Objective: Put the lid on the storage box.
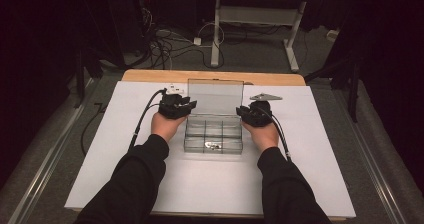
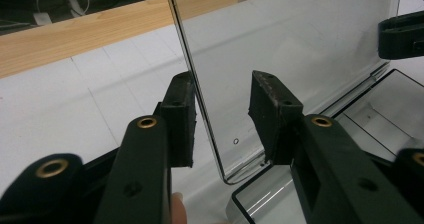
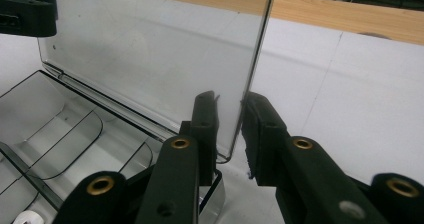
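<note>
A white sheet lies under the fingers. Past them runs a wooden table edge. Farther beyond them, loose cables tangle on the grey floor beside a desk's white legs.

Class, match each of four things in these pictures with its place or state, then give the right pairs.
Things:
1. lid
2. left gripper
3. right gripper
4. wooden table edge

Places or states:
A. beyond the white sheet, at the far side
B. stands upright, clear, hinged to the box
C. jaws open astride the lid's right edge
D. jaws open astride the lid's left edge

Pairs: 1-B, 2-D, 3-C, 4-A
</note>
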Tool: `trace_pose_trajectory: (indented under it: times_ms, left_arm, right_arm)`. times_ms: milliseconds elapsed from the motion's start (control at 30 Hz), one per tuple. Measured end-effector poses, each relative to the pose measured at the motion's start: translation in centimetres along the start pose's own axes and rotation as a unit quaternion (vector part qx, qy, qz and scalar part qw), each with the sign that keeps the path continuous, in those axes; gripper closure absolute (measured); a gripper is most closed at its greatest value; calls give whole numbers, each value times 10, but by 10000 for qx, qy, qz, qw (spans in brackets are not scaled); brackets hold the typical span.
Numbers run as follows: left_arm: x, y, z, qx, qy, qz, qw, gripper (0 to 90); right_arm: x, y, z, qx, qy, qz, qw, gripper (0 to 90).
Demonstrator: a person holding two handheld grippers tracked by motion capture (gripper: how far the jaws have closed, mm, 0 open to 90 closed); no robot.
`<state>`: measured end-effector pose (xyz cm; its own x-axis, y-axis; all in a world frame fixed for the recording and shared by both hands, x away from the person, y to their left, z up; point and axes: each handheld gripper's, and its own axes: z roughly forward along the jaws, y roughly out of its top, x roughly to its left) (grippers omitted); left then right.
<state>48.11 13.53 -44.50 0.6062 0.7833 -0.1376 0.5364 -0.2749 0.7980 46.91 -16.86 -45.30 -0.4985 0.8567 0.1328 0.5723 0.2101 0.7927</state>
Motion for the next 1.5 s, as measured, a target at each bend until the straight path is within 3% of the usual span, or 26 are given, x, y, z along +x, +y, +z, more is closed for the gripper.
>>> trace_pose_trajectory:
  times_ms: [533, 700, 1233, 1500]
  left_arm:
    - [-7, -4, -13, -53, -32, 89, 9999, 643]
    - [-10, -6, -16, -81, 1, 193, 9998, 638]
    - [-16, -17, -23, -298, -64, 237, 9993, 620]
    - [-23, -19, -31, -316, -123, 344, 9988, 585]
  right_arm:
    - [6, -3, -8, -88, -68, -244, 9996, 787]
    - [7, -3, -10, -59, -77, -252, 9996, 786]
    - [10, -10, -13, -36, -129, -343, 9993, 786]
    - [15, -18, -21, -86, -95, -346, 9993, 737]
